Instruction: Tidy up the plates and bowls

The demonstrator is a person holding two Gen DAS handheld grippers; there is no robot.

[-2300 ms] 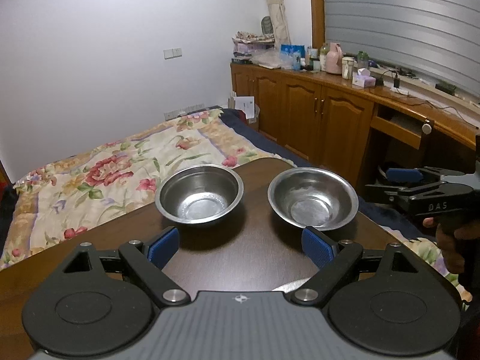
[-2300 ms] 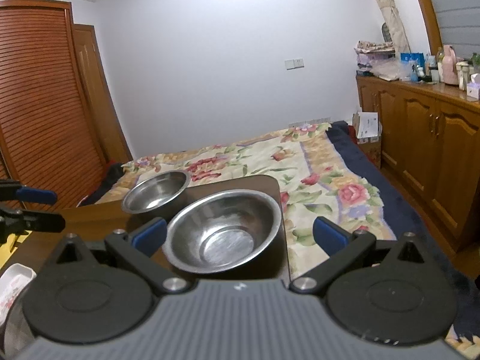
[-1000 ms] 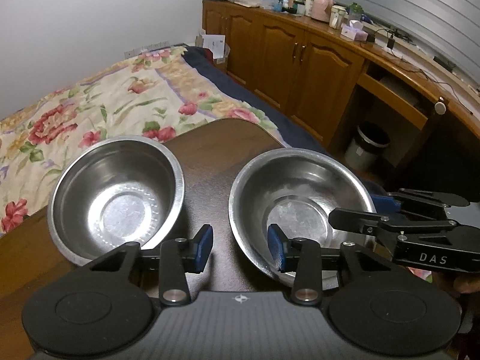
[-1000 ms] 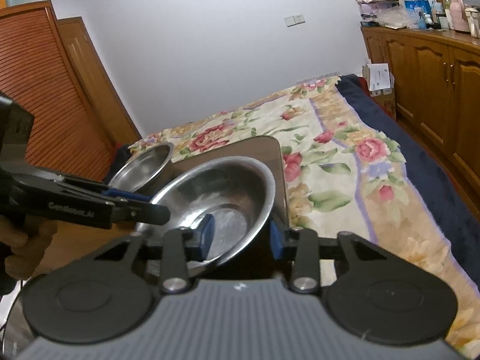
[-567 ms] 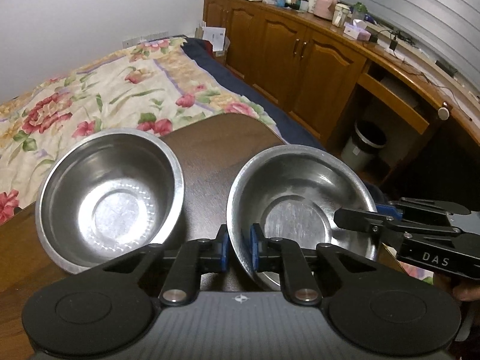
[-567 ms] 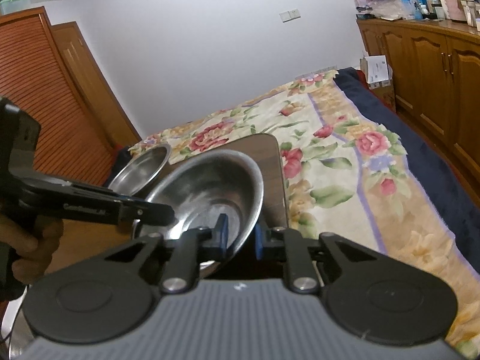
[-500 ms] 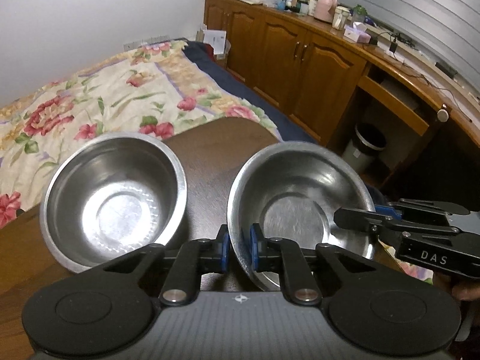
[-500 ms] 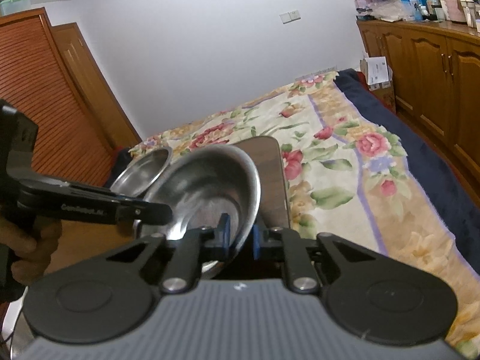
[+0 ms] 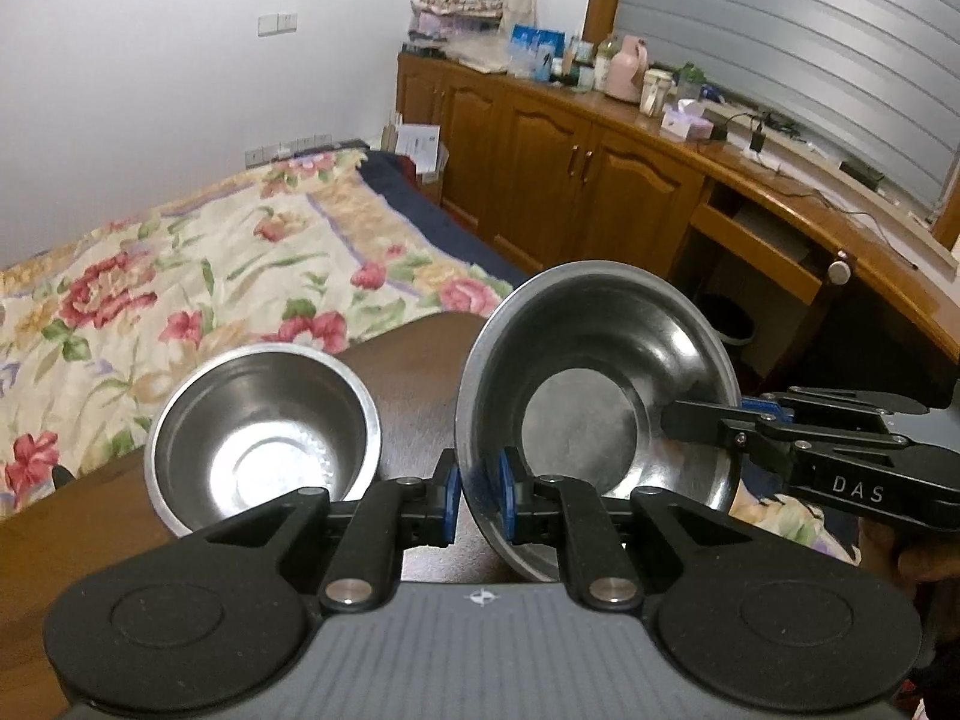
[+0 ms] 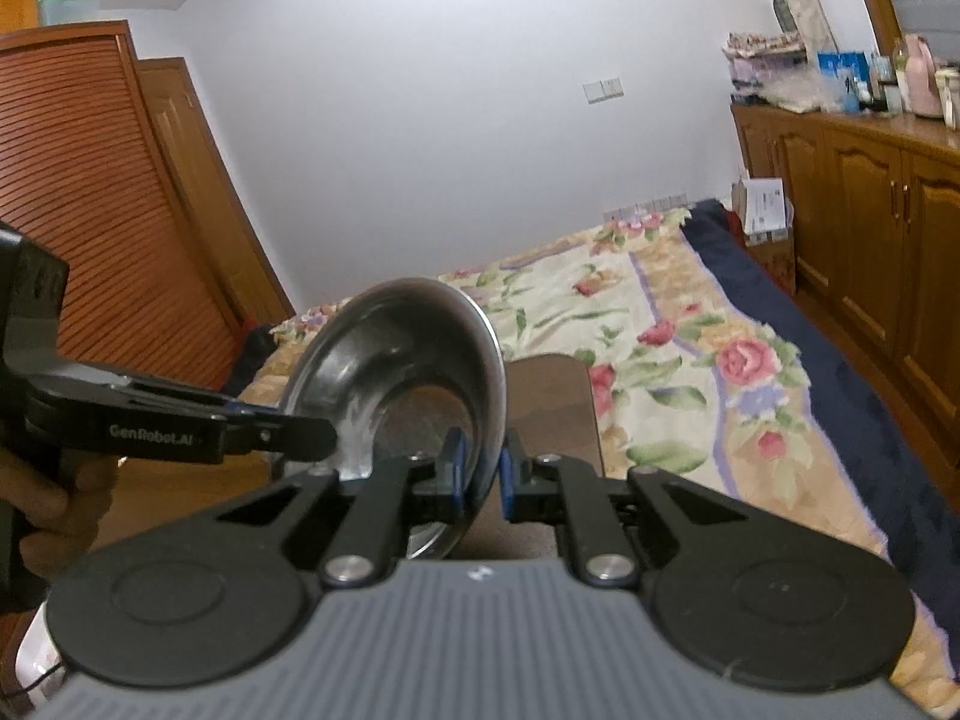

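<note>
Left wrist view: the left gripper [image 9: 478, 489] is clamped on the near rim of a wide, shallow steel bowl [image 9: 591, 396], a blue pad on either side of the thin wall. The bowl is tipped up toward the camera, so its flat round base and brushed, reflective inside show. The right gripper [image 9: 735, 420], matte black and marked "DAS", pinches the opposite rim from the right. A second, deeper steel bowl [image 9: 261, 429] sits upright on the dark, smooth wooden table [image 9: 414, 360], just left of the held one and apart from it. Beyond lie a floral bedspread [image 9: 180, 294] and wooden cabinets [image 9: 570, 168].

Right wrist view: the right gripper [image 10: 480, 471] is closed on the same bowl's [image 10: 414, 348] rim, seen nearly edge-on, steeply tilted. The left gripper [image 10: 306, 438] grips its far edge; a hand [image 10: 45, 498] holds that tool. Only this view shows the slatted wardrobe door [image 10: 90, 192]; the second bowl is hidden here.
</note>
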